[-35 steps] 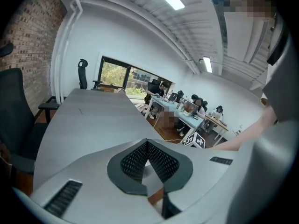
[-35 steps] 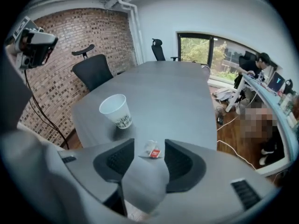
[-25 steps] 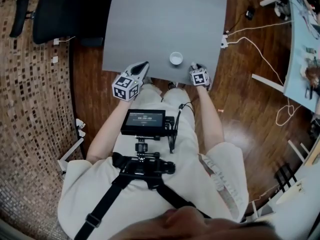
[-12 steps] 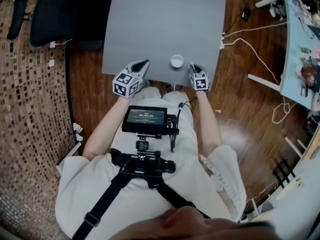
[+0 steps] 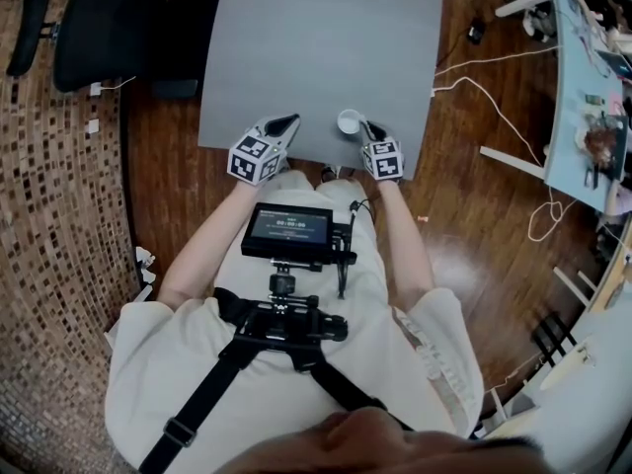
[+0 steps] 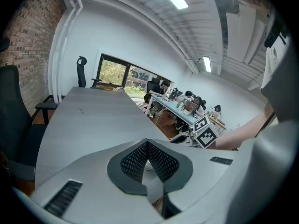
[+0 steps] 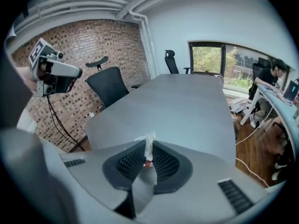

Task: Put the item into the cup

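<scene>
To the left of the cup, the left gripper is hovering above the front edge of the table. Its jaws are resting together with nothing pinched between them, and it is sitting almost where it sat a second ago. The cup is standing upright near that same front edge. The change is happening to the cup's right. The right gripper has just been closing its jaws, and they are now clamping a small white item with a red spot, its upper end poking out past the tips. A second ago this gripper was lying further right of the cup; now it is reaching in so that its tips are hanging just beside the cup's right rim. I am judging from this that the pick is done and the carry is under way, leaving only the move over the cup's mouth and the release. Counting up, the views are showing one cup, one item, two grippers and one table.
</scene>
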